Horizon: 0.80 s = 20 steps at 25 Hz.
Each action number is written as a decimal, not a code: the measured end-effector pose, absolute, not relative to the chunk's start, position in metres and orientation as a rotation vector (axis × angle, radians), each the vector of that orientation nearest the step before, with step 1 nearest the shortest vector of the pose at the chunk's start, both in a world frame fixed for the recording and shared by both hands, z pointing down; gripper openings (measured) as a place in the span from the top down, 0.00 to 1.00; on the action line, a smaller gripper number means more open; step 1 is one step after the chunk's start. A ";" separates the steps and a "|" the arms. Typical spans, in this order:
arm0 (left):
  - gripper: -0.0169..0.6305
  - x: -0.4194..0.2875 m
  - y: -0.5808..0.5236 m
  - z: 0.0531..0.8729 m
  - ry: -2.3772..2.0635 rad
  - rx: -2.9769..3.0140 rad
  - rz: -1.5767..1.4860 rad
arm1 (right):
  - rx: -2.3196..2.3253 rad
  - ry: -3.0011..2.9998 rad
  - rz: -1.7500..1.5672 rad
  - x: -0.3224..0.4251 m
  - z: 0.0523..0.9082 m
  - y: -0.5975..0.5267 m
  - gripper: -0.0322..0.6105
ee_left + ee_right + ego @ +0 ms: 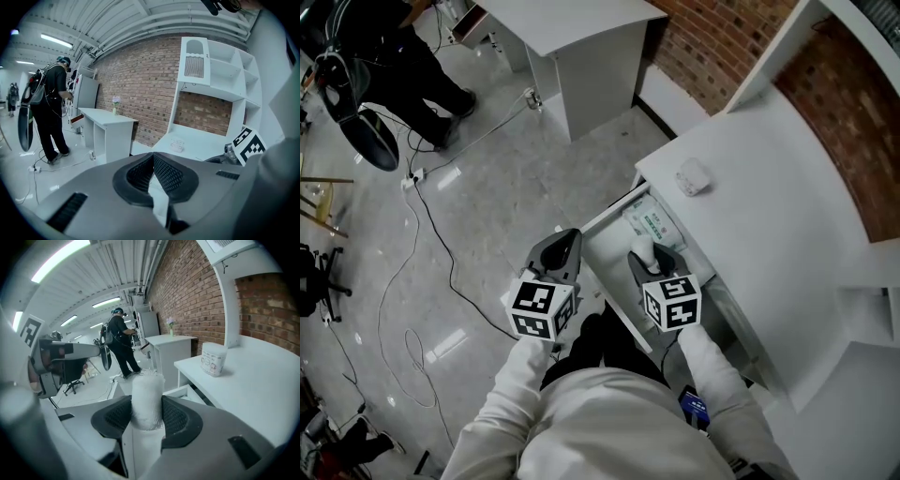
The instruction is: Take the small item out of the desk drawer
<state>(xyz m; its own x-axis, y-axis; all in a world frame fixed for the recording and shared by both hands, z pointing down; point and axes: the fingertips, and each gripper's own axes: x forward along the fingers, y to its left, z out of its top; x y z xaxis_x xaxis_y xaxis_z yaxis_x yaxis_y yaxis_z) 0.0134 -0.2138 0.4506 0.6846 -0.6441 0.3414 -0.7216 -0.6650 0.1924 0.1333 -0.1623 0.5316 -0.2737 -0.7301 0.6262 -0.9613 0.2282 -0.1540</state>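
Your right gripper is clamping the white fuzzy roll. Your left gripper is sitting closed and empty. Be keeping the squeeze steady while carrying the roll clear of the drawer.

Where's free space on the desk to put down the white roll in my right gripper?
Most of the desk top is bare: the wide stretch between the small white pack near its corner and the brick wall. The open drawer is crowded: a flat packet fills its far end, and the right gripper holding the white roll is above it.
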 end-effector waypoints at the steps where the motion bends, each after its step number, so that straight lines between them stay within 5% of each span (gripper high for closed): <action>1: 0.95 0.014 -0.213 0.449 -1.076 2.592 0.350 | 1.572 -2.094 0.725 0.133 0.525 -0.162 0.63; 20: 0.95 0.019 -0.198 0.431 -0.985 2.680 0.318 | 1.850 -2.212 0.550 0.140 0.427 -0.142 0.63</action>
